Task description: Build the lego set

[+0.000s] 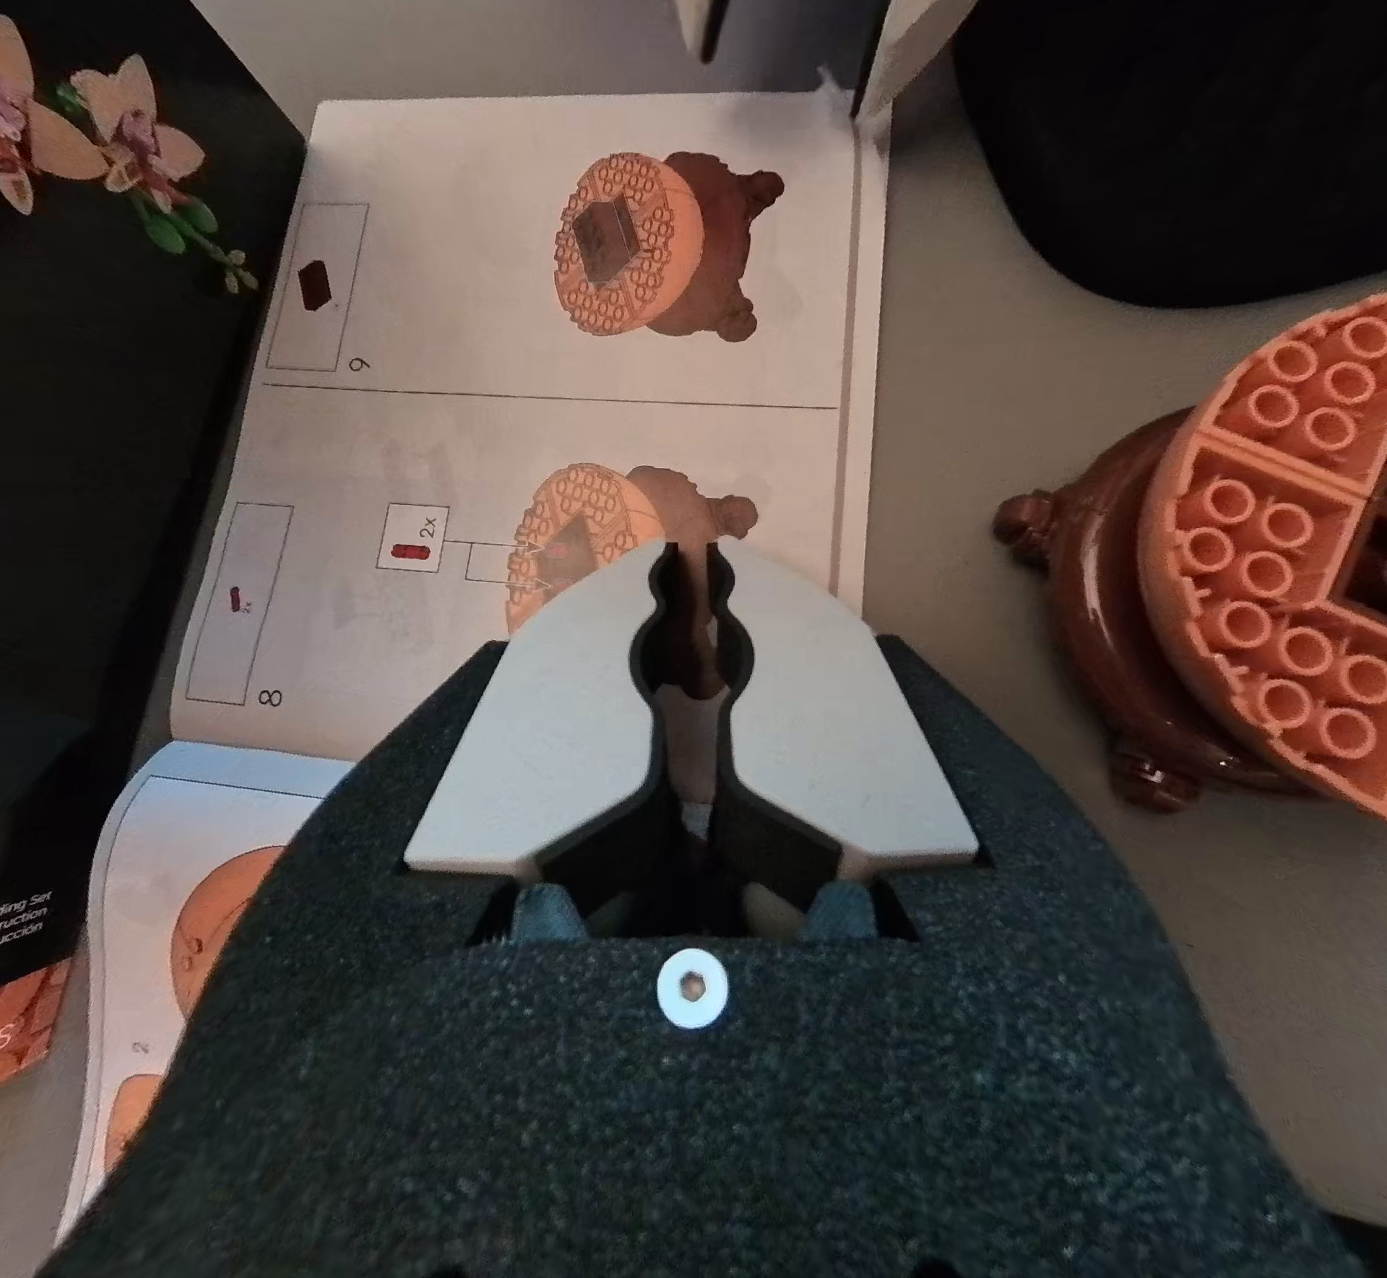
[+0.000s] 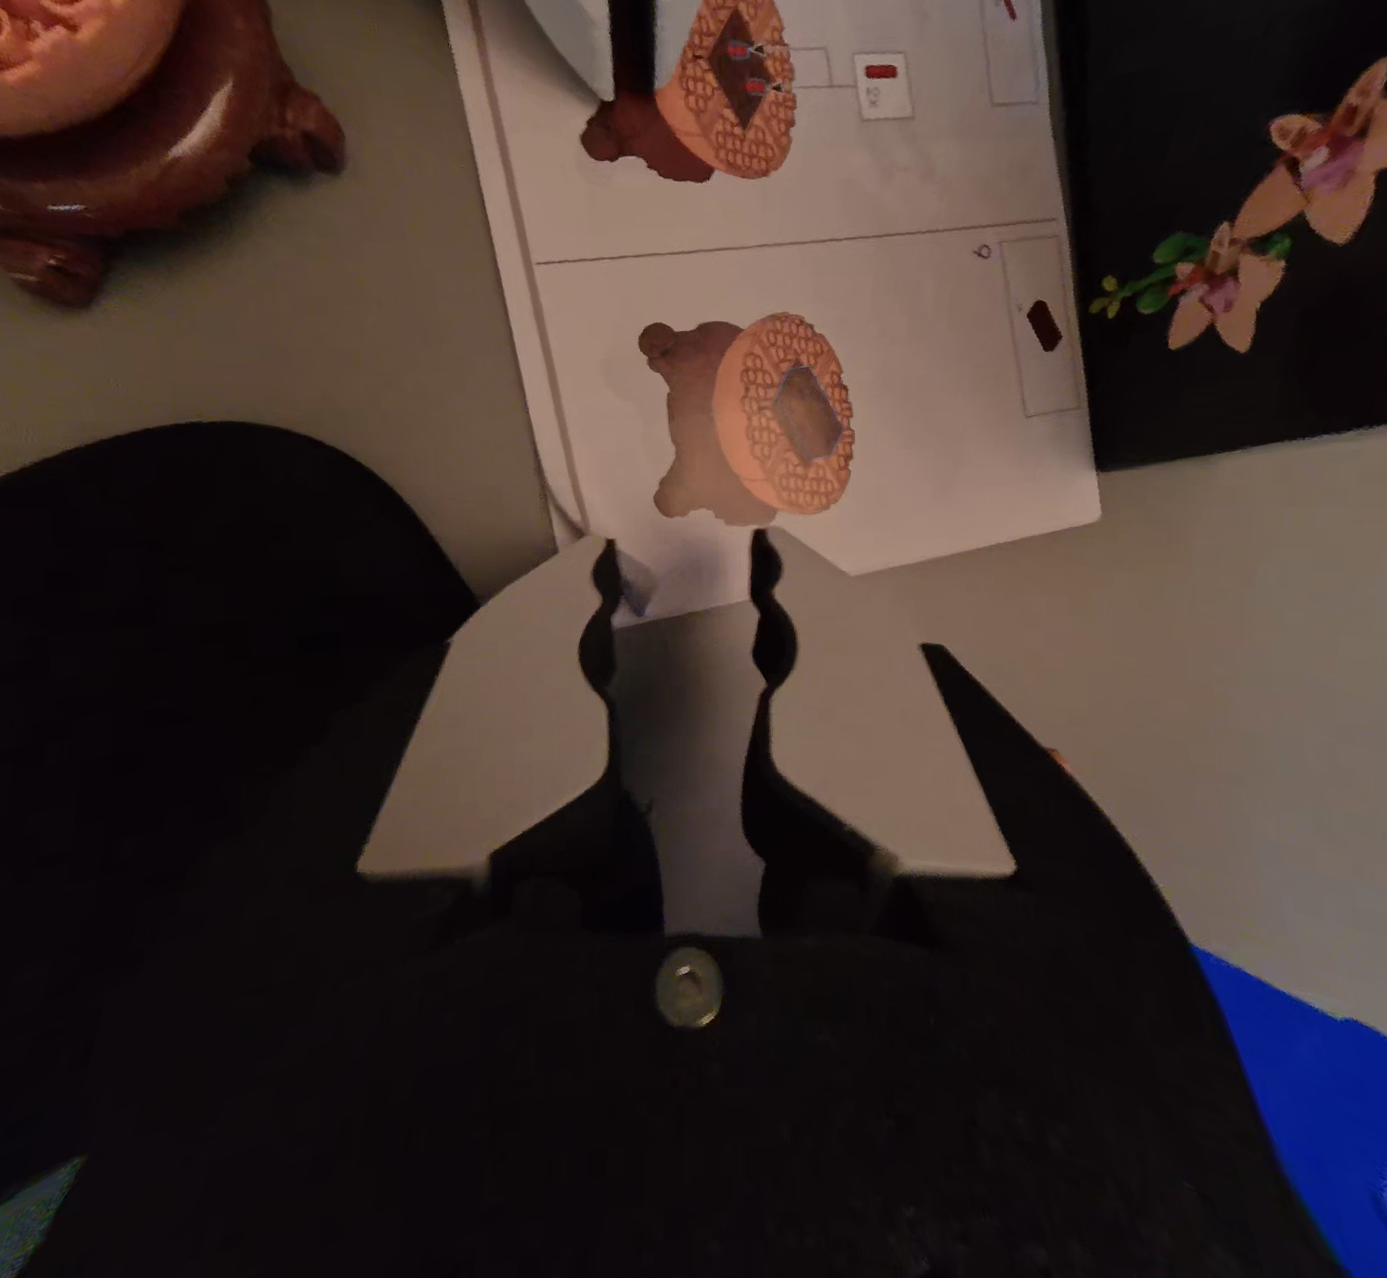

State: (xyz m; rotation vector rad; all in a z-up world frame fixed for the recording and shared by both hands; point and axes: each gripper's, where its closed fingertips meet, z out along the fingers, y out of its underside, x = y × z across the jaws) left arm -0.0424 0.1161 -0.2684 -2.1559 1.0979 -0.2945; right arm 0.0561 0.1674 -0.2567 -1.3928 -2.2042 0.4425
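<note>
An open instruction booklet (image 1: 525, 341) lies on the grey table, showing printed building steps. My left gripper (image 1: 694, 555) hovers over its lower step picture. Its pads are almost together, with a thin slit through which I see only the printed page. It also shows at the top of the right wrist view (image 2: 627, 86). My right gripper (image 2: 684, 551) is open at the booklet's (image 2: 901, 341) near corner. A slightly lifted page corner (image 2: 634, 596) lies between its pads without being pressed. It shows at the top of the left wrist view (image 1: 780, 86).
A brown brick-built pot with a peach studded top (image 1: 1238, 566) lies on its side beside the booklet, and also shows in the right wrist view (image 2: 112, 78). A black box with orchid pictures (image 1: 112, 416) lies along the booklet's other side. A black rounded object (image 2: 225, 604) is near my right gripper. A light blue leaflet (image 1: 188, 867) lies nearby. Across from one pair of fingers to the other is roughly 12 cm.
</note>
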